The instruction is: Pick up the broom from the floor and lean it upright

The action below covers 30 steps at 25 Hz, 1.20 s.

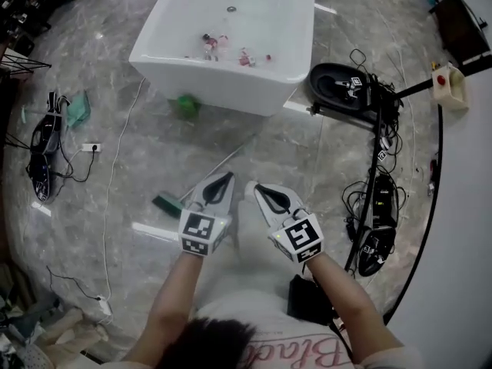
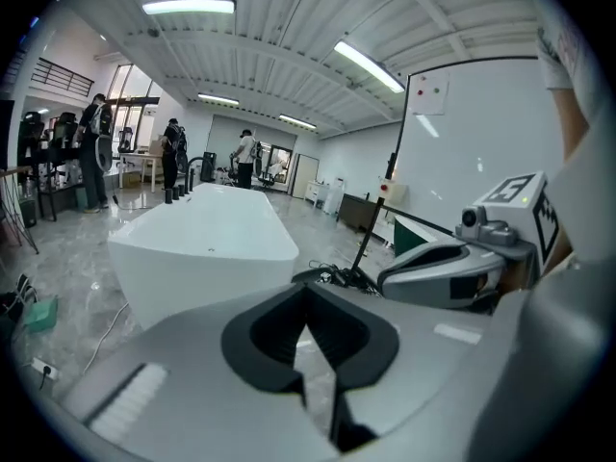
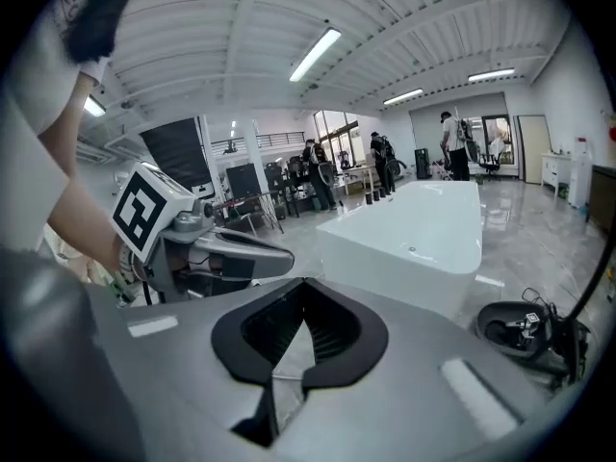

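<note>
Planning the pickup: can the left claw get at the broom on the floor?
Probably yes: the broom lies on open floor just past the left claw, nothing lying over it. The claw is shut and must open first.

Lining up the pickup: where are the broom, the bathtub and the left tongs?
broom [image 1: 164, 203]: head view, green brush head.
bathtub [image 1: 223, 83]: head view, near outer wall.
left tongs [image 1: 228, 176]: head view, shut tips.
</note>
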Tool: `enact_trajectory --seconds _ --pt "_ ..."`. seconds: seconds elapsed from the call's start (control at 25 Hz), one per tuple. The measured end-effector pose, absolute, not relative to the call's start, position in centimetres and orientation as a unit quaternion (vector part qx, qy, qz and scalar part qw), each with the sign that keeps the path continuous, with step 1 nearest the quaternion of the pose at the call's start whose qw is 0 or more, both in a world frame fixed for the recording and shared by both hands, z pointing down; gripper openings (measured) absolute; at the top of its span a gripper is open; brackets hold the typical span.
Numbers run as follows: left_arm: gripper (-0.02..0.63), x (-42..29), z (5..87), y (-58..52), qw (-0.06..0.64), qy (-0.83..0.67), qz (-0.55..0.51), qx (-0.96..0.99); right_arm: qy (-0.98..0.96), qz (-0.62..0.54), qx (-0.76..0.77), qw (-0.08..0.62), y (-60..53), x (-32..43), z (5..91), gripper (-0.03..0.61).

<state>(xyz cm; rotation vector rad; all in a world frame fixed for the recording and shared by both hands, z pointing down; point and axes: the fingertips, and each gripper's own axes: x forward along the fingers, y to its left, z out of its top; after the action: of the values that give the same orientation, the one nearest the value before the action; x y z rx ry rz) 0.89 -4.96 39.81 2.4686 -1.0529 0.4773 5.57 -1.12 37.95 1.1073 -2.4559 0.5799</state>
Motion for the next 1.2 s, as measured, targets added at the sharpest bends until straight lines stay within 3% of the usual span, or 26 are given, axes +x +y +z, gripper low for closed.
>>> enact_trajectory --seconds 0.6,0.8,1.0,1.2 --pt "0.000 2.6 60.5 -10.4 0.280 -0.324 0.297 0.853 -0.813 0.367 0.413 0.184 -8.0 8.1 56.0 0.002" --pt "0.012 2.2 67.8 -10.9 0.271 -0.314 0.345 0.842 -0.810 0.363 0.408 0.212 -8.7 8.3 62.6 0.002" --pt "0.082 2.2 75.7 -10.8 0.269 -0.289 0.382 0.836 -0.802 0.350 0.413 0.254 -9.2 8.7 70.1 0.002" --pt "0.094 1.4 84.3 -10.5 0.256 -0.263 0.431 0.824 -0.781 0.363 0.411 0.298 -9.2 8.2 78.7 0.002"
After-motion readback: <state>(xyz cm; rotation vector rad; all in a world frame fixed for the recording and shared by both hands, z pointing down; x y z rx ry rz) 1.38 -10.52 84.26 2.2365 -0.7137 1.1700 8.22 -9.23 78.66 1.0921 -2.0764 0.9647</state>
